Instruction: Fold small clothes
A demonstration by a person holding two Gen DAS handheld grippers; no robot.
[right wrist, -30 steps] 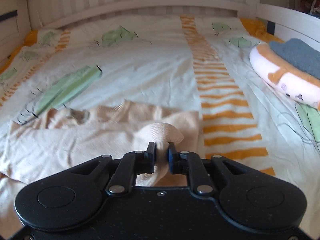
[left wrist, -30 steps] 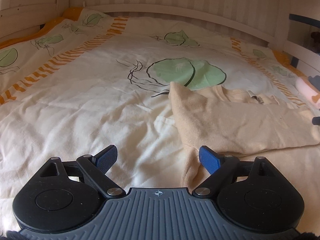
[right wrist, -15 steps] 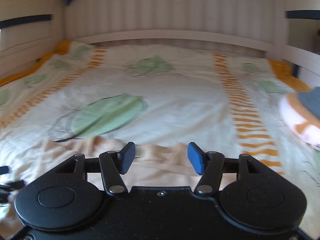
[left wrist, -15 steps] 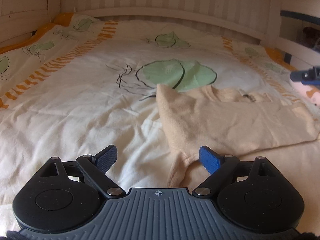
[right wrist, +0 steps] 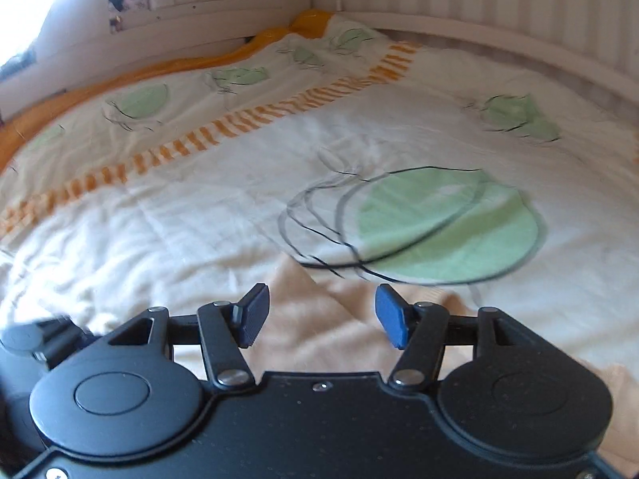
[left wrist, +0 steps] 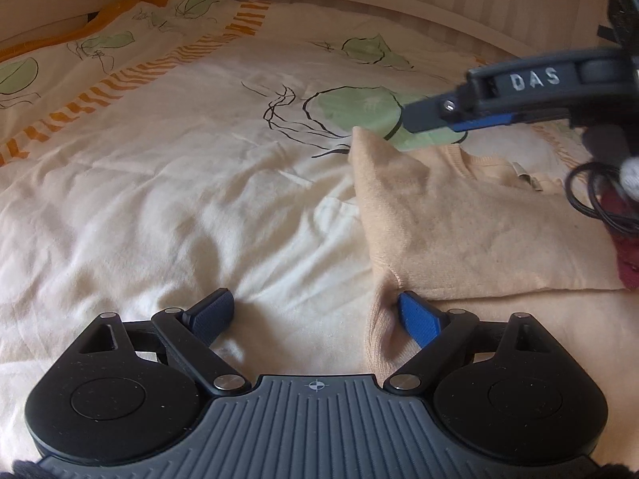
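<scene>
A beige knit top (left wrist: 471,231) lies flat on the bed, folded, with its collar toward the far side. My left gripper (left wrist: 315,315) rests open at its near left corner; the right fingertip (left wrist: 415,315) is against a bunched edge of the knit, and nothing is pinched. My right gripper (left wrist: 411,119) hangs over the top's far left corner, seen from the side. In the right wrist view the right gripper (right wrist: 321,315) is open, with the beige top (right wrist: 319,343) below its fingers and nothing held.
The bed cover (left wrist: 179,183) is cream with green leaf prints and orange stripes. A white slatted bed frame (right wrist: 499,12) rings the mattress. A black cable (left wrist: 587,199) and dark red fabric (left wrist: 625,255) hang at the right edge.
My right gripper let go of the beige fold, opened, and swung left across the top to its far left corner, coming into the left wrist view. The left gripper stayed put and open.
</scene>
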